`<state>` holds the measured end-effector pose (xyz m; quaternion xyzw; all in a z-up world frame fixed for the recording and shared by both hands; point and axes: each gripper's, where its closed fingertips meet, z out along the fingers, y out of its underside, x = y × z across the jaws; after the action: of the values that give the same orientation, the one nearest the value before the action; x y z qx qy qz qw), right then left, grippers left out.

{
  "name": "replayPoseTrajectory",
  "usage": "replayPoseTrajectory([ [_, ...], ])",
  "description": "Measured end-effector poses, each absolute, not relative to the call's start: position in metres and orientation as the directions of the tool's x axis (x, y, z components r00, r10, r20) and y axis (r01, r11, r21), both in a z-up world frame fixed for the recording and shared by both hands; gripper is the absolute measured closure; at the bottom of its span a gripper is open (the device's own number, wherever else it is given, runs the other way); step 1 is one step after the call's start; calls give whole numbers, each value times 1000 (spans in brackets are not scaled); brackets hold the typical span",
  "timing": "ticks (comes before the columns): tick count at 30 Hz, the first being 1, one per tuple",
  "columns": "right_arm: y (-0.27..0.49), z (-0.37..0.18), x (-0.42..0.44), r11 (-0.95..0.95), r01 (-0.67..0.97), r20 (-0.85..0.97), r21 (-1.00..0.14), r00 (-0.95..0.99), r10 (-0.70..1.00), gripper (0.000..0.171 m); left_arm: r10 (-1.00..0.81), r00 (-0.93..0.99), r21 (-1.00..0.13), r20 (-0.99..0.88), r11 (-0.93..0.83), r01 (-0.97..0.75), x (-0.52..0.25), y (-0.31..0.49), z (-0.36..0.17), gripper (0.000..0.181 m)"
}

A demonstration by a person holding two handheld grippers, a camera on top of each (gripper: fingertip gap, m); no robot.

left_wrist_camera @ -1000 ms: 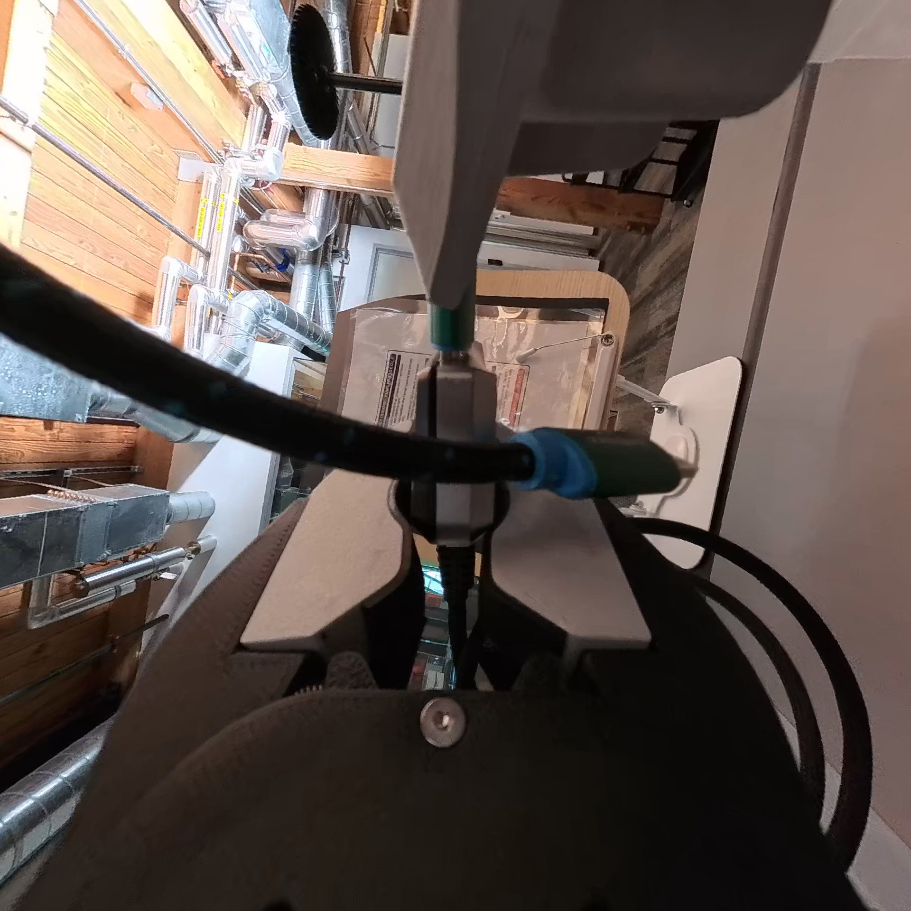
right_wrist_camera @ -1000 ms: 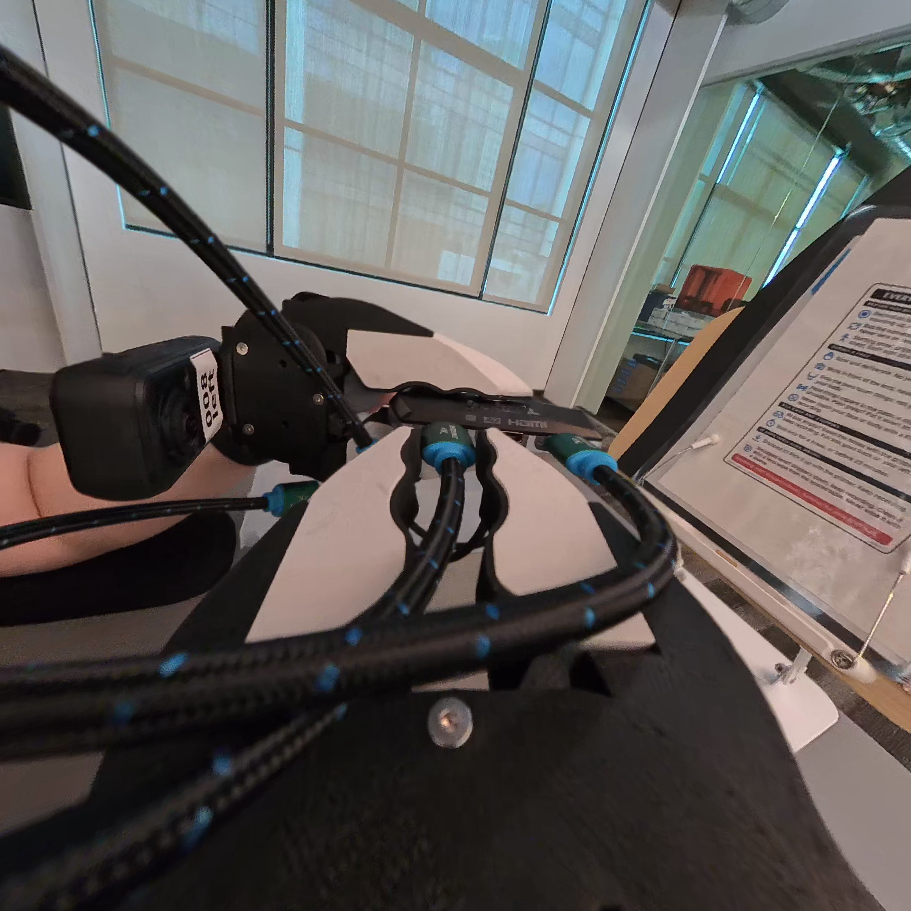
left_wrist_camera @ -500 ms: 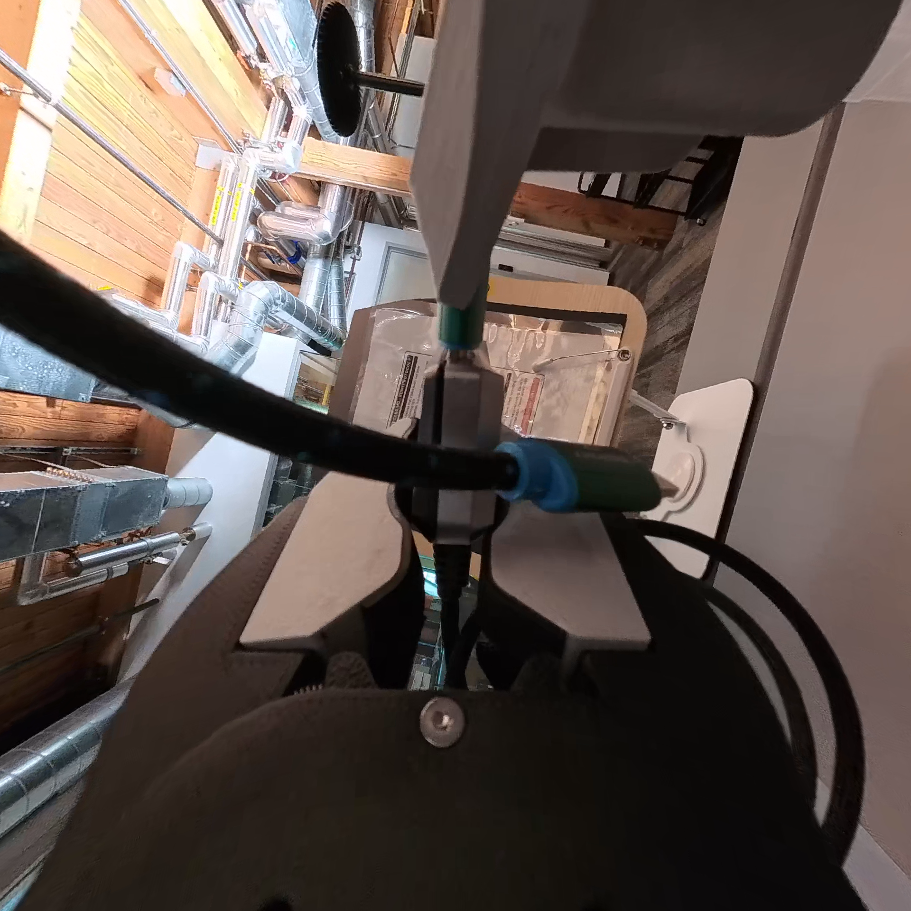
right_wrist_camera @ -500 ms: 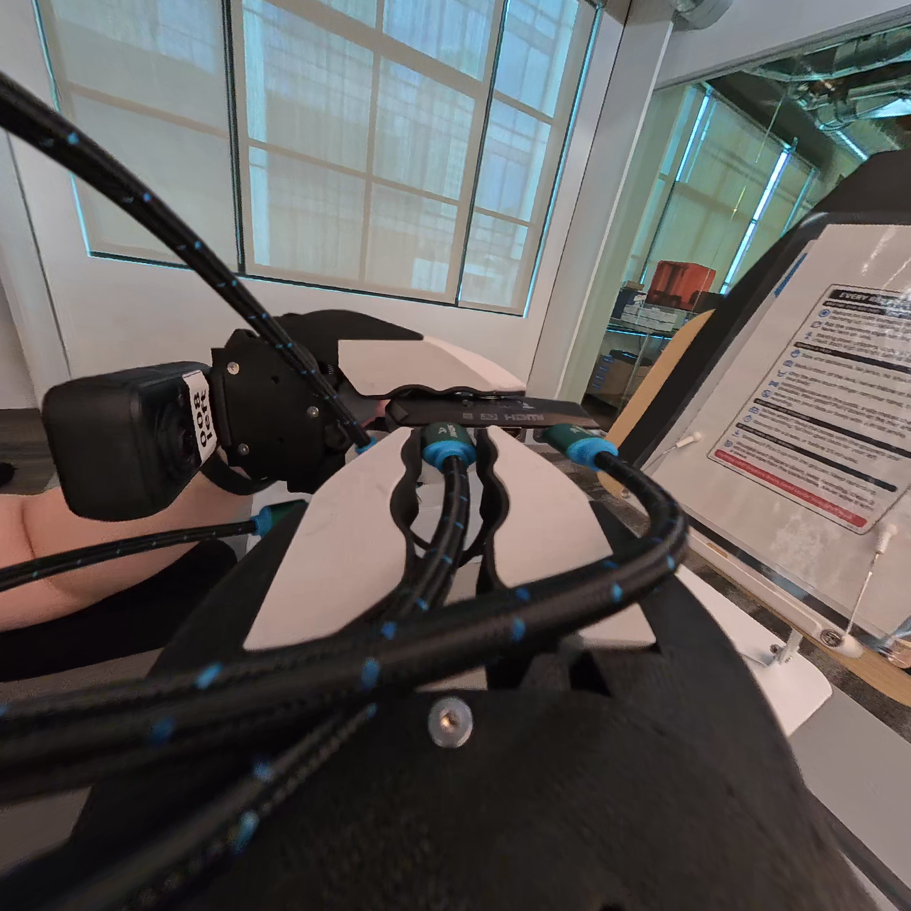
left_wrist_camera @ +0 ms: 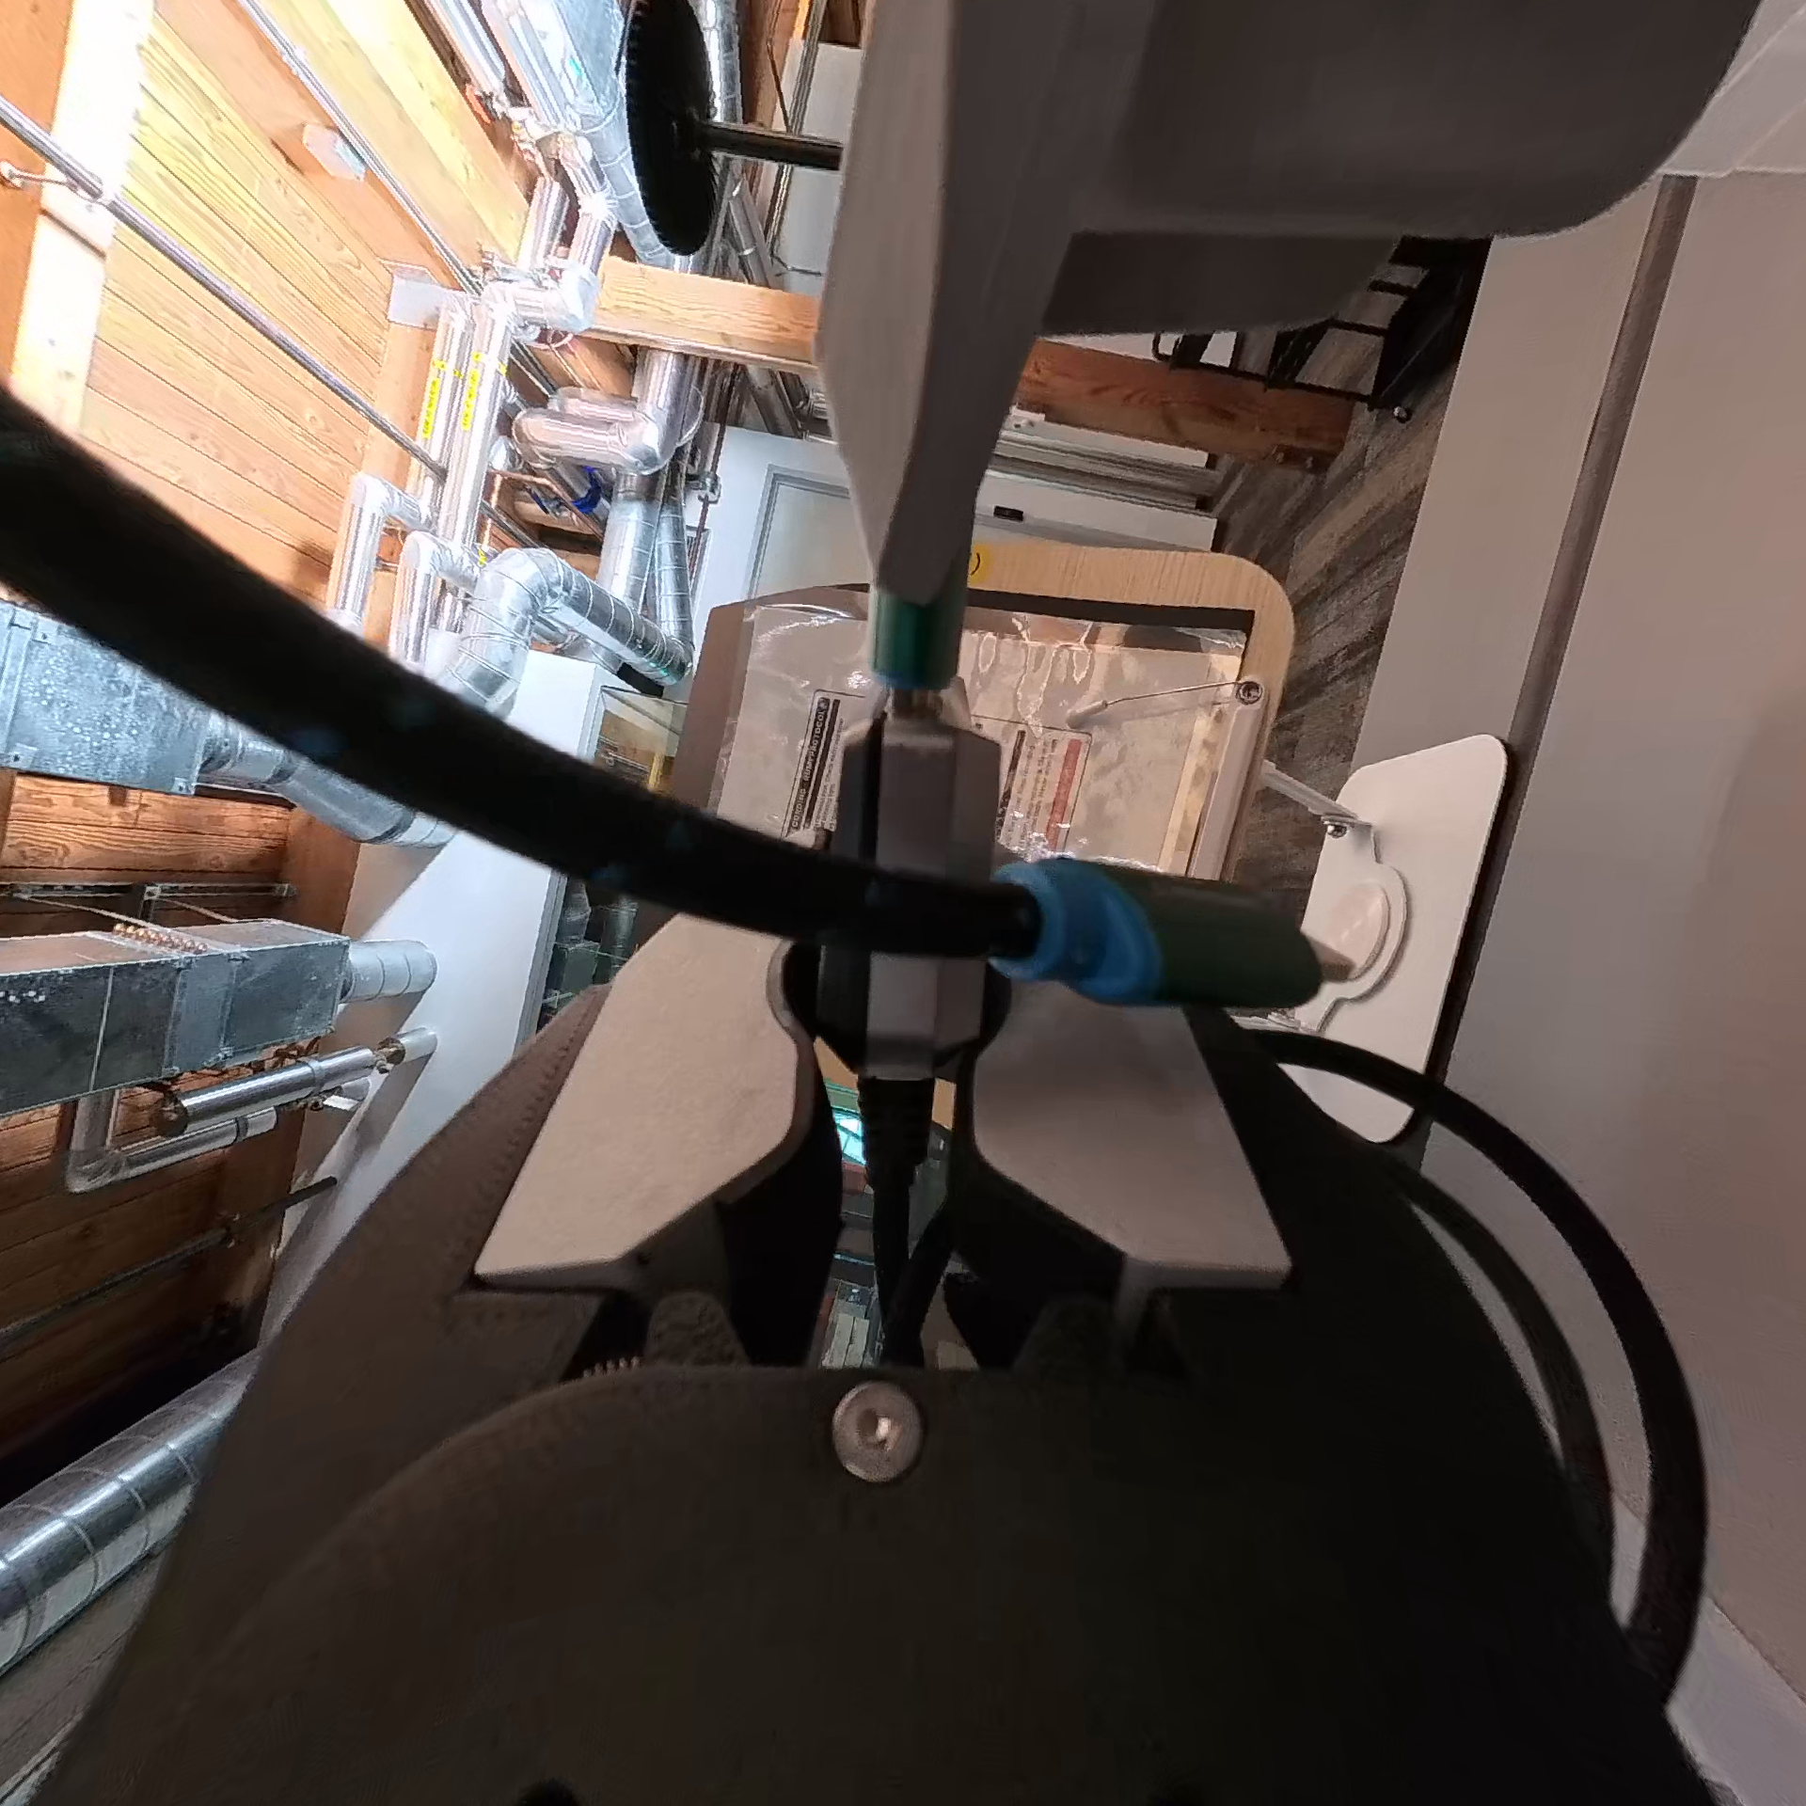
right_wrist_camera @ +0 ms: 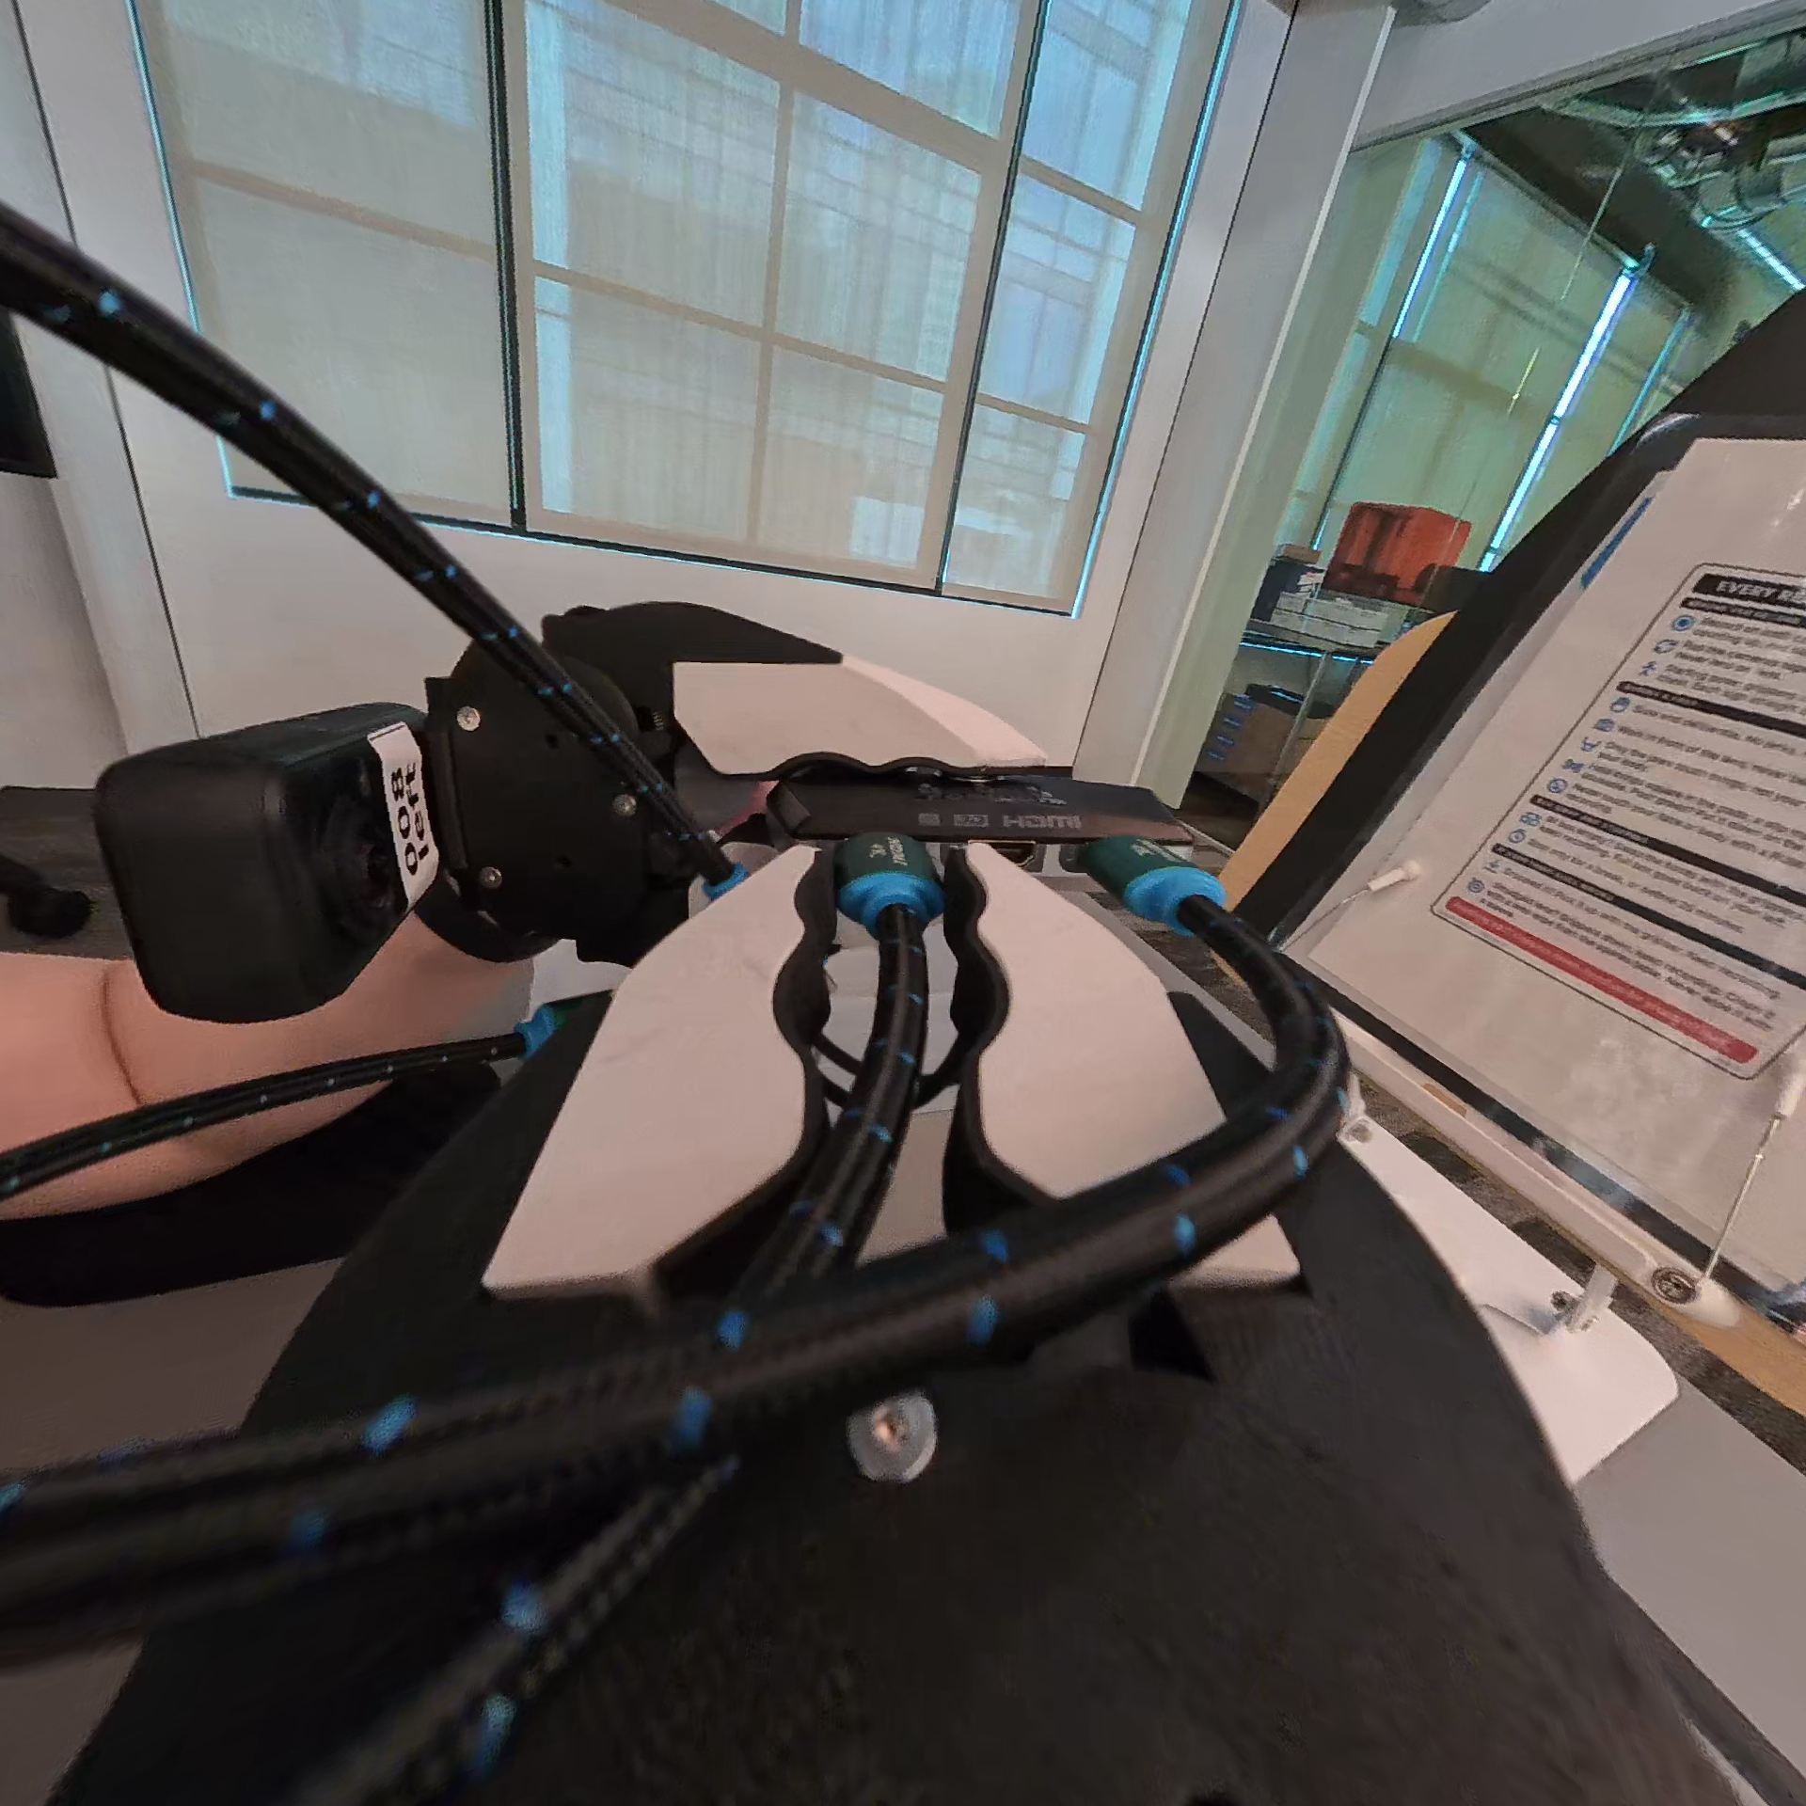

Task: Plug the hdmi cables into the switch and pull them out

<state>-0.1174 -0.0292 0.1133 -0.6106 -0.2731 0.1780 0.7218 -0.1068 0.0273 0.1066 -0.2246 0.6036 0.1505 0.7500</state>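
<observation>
My left gripper (left_wrist_camera: pixel 894 953) is shut on the dark HDMI switch (left_wrist_camera: pixel 914 811), seen edge-on between its fingers. In the right wrist view the flat black switch (right_wrist_camera: pixel 977 816) sticks out of the left gripper's white finger (right_wrist_camera: pixel 831 699). My right gripper (right_wrist_camera: pixel 887 860) is shut on a green, blue-collared HDMI plug (right_wrist_camera: pixel 882 877) whose tip meets the switch's near edge. This plug (left_wrist_camera: pixel 914 635) shows under the right gripper's grey finger (left_wrist_camera: pixel 919 391). A second plug (right_wrist_camera: pixel 1143 870) sits in the switch to the right. A third plug (left_wrist_camera: pixel 1153 938) hangs loose across the left view.
A stand with a laminated sheet (right_wrist_camera: pixel 1583 880) rises close on the right, on a white base plate (left_wrist_camera: pixel 1407 928). Braided black cables (right_wrist_camera: pixel 880 1329) loop over the right gripper's body. A person's arm (right_wrist_camera: pixel 59 1055) is behind the left gripper. A window wall (right_wrist_camera: pixel 684 293) lies beyond.
Both grippers and the switch have shifted slightly together against the background. The grips on the switch and the plug are unchanged.
</observation>
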Motion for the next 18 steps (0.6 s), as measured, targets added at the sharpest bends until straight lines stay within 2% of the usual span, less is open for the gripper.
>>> replayPoseTrajectory([
  [8, -28, 111, -119, 138, 60, 130, -989, 798, 589, 149, -65, 216, -163, -974, 866, -472, -106, 28, 104, 157],
  [11, -32, 114, -122, 176, 74, 168, -982, 772, 613, 149, -50, 230, -154, -972, 874, -461, -108, 24, 109, 156],
  [14, -31, 113, -119, 137, 28, 109, -990, 768, 631, 149, -56, 222, -159, -973, 862, -481, -106, 26, 108, 157],
  [18, -28, 111, -119, 130, 45, 113, -991, 798, 592, 149, -72, 213, -169, -974, 860, -481, -106, 29, 105, 157],
])
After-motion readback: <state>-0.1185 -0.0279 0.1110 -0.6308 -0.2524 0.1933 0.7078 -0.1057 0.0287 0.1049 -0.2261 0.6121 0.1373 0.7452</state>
